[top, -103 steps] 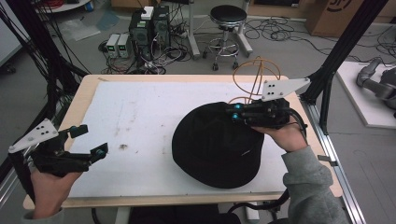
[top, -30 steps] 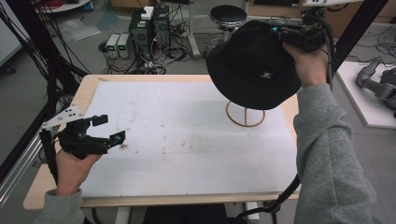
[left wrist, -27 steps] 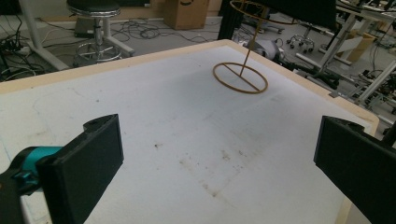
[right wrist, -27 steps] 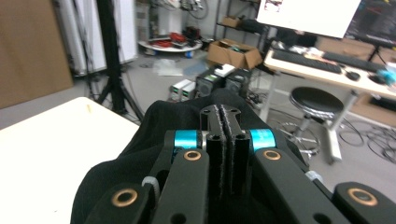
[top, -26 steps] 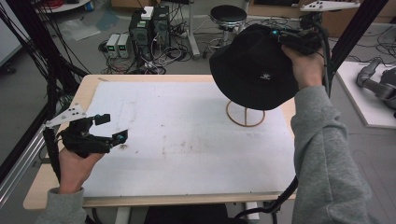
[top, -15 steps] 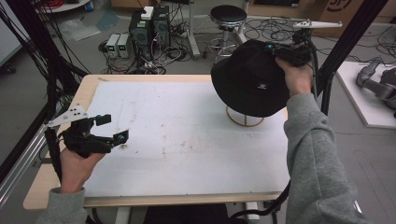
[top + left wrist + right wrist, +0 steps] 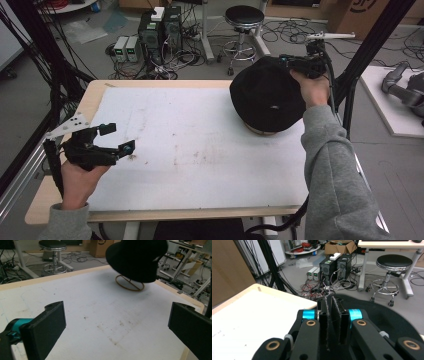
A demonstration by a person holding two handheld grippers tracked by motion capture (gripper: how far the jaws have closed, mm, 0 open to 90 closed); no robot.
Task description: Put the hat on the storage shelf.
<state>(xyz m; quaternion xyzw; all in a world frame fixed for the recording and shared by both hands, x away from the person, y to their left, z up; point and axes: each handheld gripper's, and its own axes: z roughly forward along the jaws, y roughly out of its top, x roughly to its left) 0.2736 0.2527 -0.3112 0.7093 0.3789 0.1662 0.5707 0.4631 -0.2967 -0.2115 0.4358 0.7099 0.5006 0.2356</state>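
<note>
High view: my right gripper sits at the far right corner of the worktop, jaws nearly together with the brim of the black hat pinched between them. Log-wise they have just been opening a hair, hat fabric between them. The hat rests over the wooden stand; the hat hides everything above the stand's base ring, so I cannot tell whether the crown is fully seated on it. My hand covers most of the gripper body there, and the jaw tips are hard to make out against the black fabric.

Right gripper view: the two pads stand almost touching, a thin gap between them, black hat spreading out below and beyond. The actual pinch point is too dark to read. Stool and computer towers sit on the floor behind.

Left gripper view: my left gripper is spread wide with nothing between its jaws, hovering over the bare near-left part of the worktop. The right jaw is cut off at the frame edge. Far off, the hat has its top cropped, and the stand's ring peeks out under it, flat on the worktop. In the high view the left gripper is well apart from the hat.
</note>
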